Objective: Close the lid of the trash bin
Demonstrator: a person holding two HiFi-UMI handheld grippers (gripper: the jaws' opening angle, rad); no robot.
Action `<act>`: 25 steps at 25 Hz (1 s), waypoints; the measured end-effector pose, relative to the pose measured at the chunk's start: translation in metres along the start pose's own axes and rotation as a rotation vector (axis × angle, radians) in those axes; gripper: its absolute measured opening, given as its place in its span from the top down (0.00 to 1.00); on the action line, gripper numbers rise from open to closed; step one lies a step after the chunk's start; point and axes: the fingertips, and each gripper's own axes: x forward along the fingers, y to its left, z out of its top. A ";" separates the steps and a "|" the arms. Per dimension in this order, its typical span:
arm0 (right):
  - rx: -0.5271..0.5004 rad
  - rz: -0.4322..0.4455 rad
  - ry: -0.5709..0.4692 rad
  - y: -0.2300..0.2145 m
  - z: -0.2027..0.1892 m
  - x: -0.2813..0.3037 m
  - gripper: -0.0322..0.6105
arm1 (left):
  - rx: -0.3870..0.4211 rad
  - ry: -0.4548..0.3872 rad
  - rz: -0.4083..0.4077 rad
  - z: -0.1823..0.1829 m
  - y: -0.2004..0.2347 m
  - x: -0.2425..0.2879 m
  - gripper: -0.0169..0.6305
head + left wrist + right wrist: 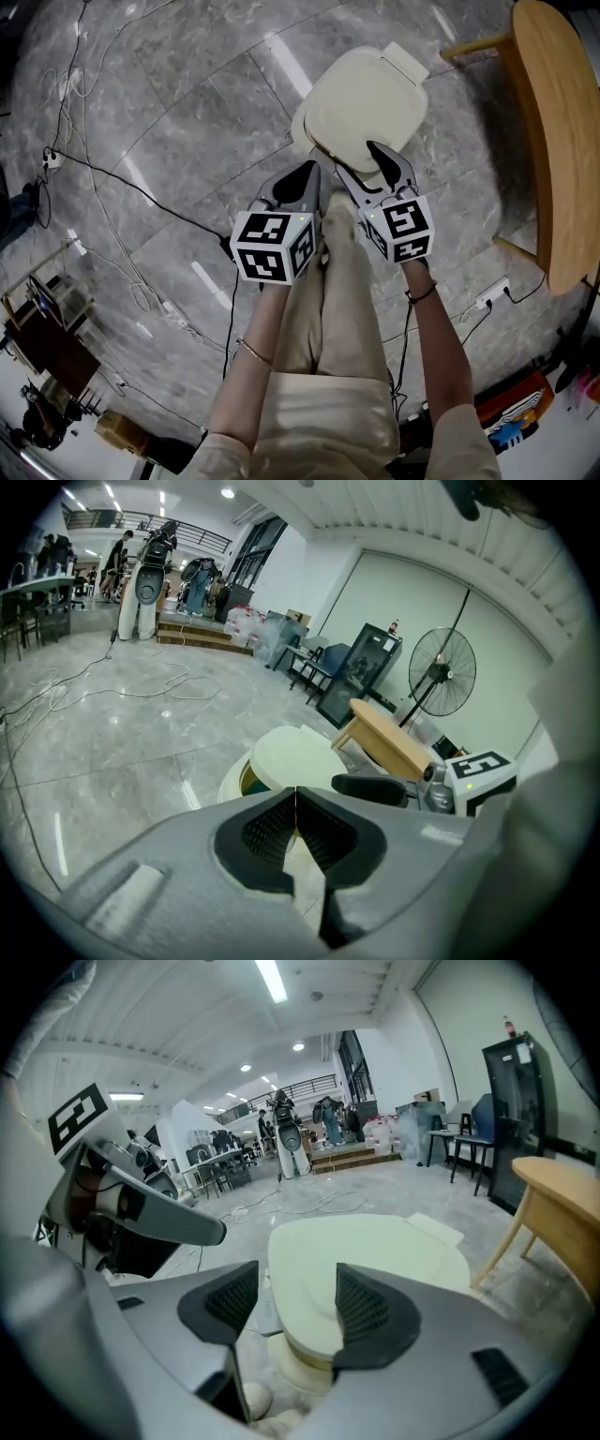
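pressing the raised lid flat onto the bin

nearest, the left tool (307, 174) is seen with its jaws pressed together and nothing between them. it is held just beside the right tool (361, 161), whose jaws stand wide with nothing gripped. just beyond the tools lies the cream lid (366, 101), apparently hinged at its far side and raised a little at the near side, so that a dark gap is shown above the rim of the trash bin (232, 782), which stands on the grey floor (187, 122). the near edge of the lid is framed between the right tool's open jaws; whether it is touched yet cannot be told.

the step in hand is judged to be the push down. no grip is needed: the lid is best met from above with the flat of one jaw, close to the near edge, where least force is asked. the push should be kept straight down and gentle, since a light bin may be slid or tipped on smooth stone. farther off, the wooden surface (553, 131) is well apart and not in the way.
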 end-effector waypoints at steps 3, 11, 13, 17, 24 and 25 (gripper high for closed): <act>0.013 -0.006 -0.001 0.001 -0.006 0.000 0.62 | 0.000 -0.003 -0.002 -0.003 0.002 0.002 0.94; 0.024 -0.084 0.031 -0.014 -0.022 0.008 0.90 | -0.006 -0.001 -0.005 -0.012 0.007 0.008 0.94; 0.025 -0.092 0.047 -0.016 -0.026 0.010 0.93 | -0.006 -0.001 -0.007 -0.014 0.008 0.010 0.94; 0.014 -0.107 0.076 -0.017 -0.032 0.015 0.94 | 0.005 0.005 -0.009 -0.016 0.010 0.013 0.94; 0.018 -0.139 0.140 -0.018 -0.044 0.025 0.94 | 0.003 0.019 -0.010 -0.023 0.014 0.019 0.94; 0.024 -0.142 0.140 -0.018 -0.045 0.025 0.94 | 0.004 0.022 -0.011 -0.023 0.014 0.020 0.94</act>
